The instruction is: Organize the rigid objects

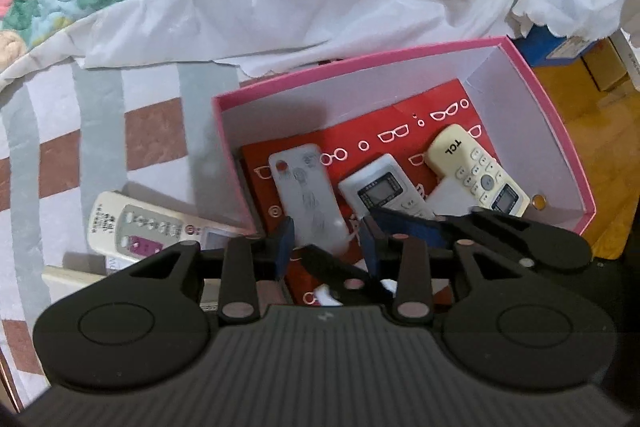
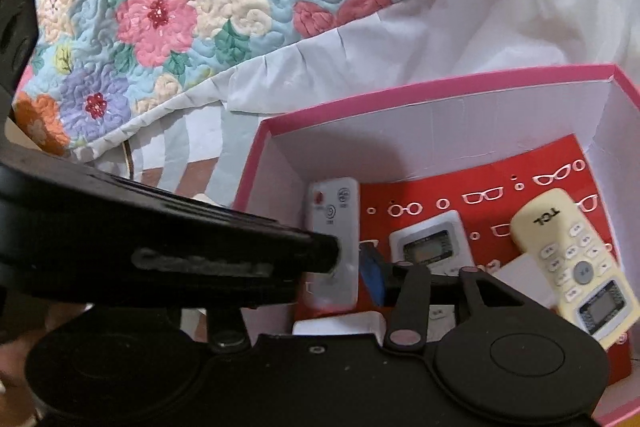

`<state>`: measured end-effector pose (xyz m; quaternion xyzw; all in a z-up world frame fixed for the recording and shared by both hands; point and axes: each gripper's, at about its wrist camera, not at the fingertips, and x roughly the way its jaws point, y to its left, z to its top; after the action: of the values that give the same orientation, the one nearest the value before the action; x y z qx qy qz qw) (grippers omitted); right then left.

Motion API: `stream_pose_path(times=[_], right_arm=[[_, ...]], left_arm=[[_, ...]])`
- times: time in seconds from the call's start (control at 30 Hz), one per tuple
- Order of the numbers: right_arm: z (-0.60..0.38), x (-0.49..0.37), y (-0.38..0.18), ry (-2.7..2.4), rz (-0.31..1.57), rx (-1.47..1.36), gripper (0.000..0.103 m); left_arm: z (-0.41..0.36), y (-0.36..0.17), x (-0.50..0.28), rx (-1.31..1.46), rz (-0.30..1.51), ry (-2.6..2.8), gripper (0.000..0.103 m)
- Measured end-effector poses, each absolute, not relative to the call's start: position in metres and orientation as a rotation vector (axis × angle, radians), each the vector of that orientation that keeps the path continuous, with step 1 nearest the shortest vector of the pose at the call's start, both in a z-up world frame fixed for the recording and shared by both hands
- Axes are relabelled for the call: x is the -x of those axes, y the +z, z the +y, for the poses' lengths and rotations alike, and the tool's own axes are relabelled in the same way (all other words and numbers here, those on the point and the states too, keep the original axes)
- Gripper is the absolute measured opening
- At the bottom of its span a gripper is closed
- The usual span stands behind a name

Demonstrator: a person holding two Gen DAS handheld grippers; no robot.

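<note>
Left tongs (image 1: pixel 328 247): standing open astride the grey remote (image 1: pixel 306 195), pads not pressing.
Right tongs (image 2: pixel 360 275): state indeterminate, partly hidden.
Pink box (image 1: pixel 552 115): holding three remotes.

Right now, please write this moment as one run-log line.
left gripper: open, astride grey remote | pink box: holds grey remote, white remote, cream remote | another remote: outside box, on striped sheet

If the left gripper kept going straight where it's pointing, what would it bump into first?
Most likely the grey remote. The left gripper points down into the pink box, and that remote's near end sits right between its blue fingers. Whether the pads touch it is hard to tell, since depth is unclear.
</note>
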<state>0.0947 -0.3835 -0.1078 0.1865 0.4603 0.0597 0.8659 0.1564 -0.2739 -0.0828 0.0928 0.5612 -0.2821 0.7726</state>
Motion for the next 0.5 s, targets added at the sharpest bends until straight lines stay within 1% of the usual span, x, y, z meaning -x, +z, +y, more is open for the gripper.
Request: stream_pose_path(times=[0.1,0.13,0.17,0.5], right_arm=[[-0.382,-0.084,-0.098,0.14,0.967,-0.358,0.056],[-0.382,-0.08,-0.092,0.153,0.965,-0.343,0.056],[-0.38,-0.076,-0.086,0.164,0.957,-0.325,0.056],[-0.355,-0.035,-0.007,0.243,0.91,-0.119,0.056]], left_arm=[[-0.262,-0.069,-0.152,-0.197,1.171,-0.63,0.037],[-0.257,-0.063,-0.149,-0.191,1.161,-0.642,0.041],[-0.251,-0.056,-0.146,-0.188,1.152,-0.65,0.042],[-0.178,0.01,-0.113,-0.202,1.108,-0.689,0.044]])
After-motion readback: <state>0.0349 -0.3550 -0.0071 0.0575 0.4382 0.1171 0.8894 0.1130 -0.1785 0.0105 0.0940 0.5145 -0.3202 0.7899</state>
